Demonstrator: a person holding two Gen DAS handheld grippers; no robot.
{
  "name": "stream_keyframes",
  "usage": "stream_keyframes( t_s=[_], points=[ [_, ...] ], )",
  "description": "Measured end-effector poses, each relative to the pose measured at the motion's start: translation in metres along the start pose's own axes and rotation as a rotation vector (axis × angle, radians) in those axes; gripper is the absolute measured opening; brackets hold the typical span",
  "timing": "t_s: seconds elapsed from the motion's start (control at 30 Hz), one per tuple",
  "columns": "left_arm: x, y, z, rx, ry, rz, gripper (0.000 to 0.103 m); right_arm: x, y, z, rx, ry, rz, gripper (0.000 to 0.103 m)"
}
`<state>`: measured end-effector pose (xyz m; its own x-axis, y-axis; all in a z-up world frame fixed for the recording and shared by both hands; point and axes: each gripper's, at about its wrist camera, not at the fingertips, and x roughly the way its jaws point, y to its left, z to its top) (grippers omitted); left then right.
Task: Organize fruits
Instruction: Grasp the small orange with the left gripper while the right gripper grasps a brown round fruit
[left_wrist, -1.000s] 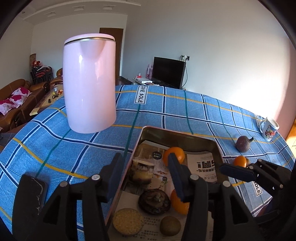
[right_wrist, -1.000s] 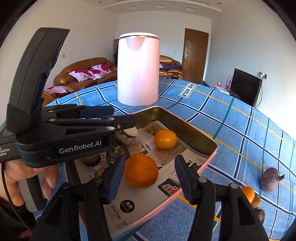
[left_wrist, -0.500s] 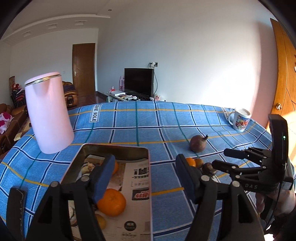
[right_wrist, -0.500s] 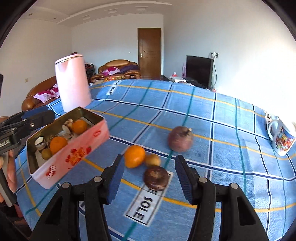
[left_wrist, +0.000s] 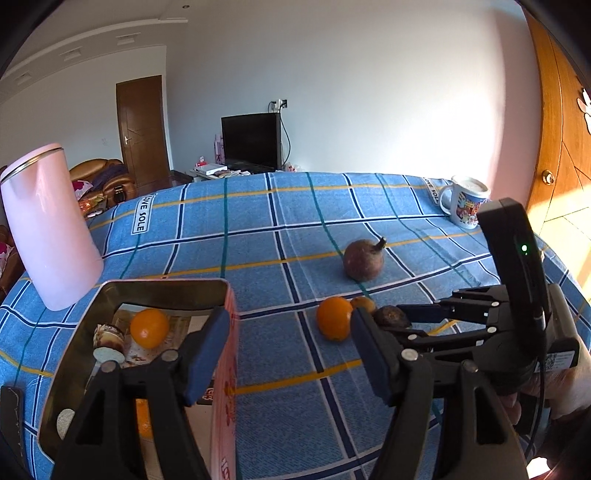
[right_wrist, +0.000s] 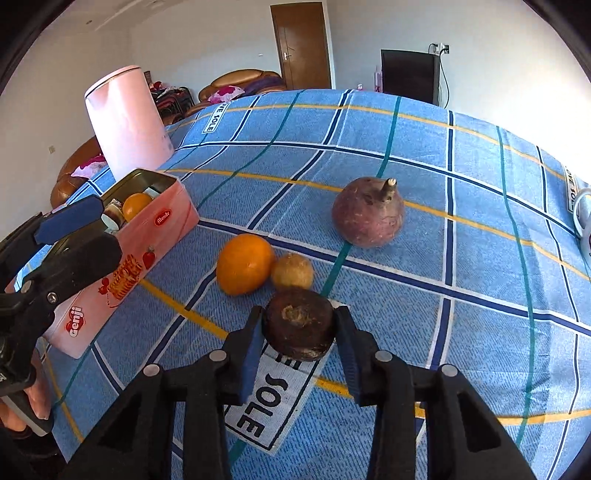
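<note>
My right gripper (right_wrist: 299, 317) is closing, and its blue pads touch both sides of a dark brown round fruit (right_wrist: 300, 325) lying on the blue checked cloth. Just beyond that fruit lie an orange (right_wrist: 244, 264) and a small tan fruit (right_wrist: 292, 271); a reddish-purple fruit with a stem (right_wrist: 367, 212) sits farther back. At the left stands a pink tin (right_wrist: 155, 229) holding an orange (left_wrist: 149, 328) and several other pieces. My left gripper (left_wrist: 289, 325) hangs open and empty over the tin's right wall (left_wrist: 231, 332).
A tall pink kettle (left_wrist: 48, 229) stands behind the tin at the left. A printed mug (left_wrist: 466, 203) sits at the table's far right corner. A dark slab (left_wrist: 11, 417) lies at the left edge. Bare cloth stretches between the tin and the loose fruits.
My right gripper swung from above the tin over to the loose fruits, came down, and narrowed around the dark fruit. My left gripper turned right off the tin's inside and widened.
</note>
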<state>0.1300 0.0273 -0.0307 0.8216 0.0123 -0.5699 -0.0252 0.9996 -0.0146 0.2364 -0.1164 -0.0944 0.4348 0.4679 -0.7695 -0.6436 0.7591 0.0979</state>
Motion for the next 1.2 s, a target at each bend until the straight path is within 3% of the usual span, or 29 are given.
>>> stream_keyframes(
  t_s=[0.13,0.27,0.53,0.67,0.8,0.97,1.2],
  points=[
    [0.007,-0.009,0.002,0.013,0.009,-0.004,0.070,-0.013,-0.004,-0.002,0.019,-0.067,-0.011,0.039],
    [0.022,-0.020,0.003,0.029,0.038,-0.011,0.070,-0.029,-0.018,-0.006,0.090,-0.147,-0.081,0.039],
    [0.057,-0.039,0.003,0.047,0.147,-0.042,0.067,-0.039,-0.039,-0.008,0.175,-0.193,-0.093,0.040],
    [0.078,-0.043,0.001,0.056,0.224,-0.053,0.050,-0.042,-0.037,-0.009,0.164,-0.202,-0.094,0.040],
    [0.090,-0.035,0.001,-0.003,0.280,-0.094,0.036,-0.042,-0.034,-0.009,0.150,-0.202,-0.091,0.040],
    [0.084,-0.030,0.000,-0.034,0.258,-0.128,0.034,-0.042,-0.033,-0.009,0.145,-0.208,-0.078,0.040],
    [0.059,-0.028,0.005,-0.023,0.132,-0.131,0.034,-0.052,-0.028,-0.012,0.123,-0.260,-0.077,0.040]
  ],
)
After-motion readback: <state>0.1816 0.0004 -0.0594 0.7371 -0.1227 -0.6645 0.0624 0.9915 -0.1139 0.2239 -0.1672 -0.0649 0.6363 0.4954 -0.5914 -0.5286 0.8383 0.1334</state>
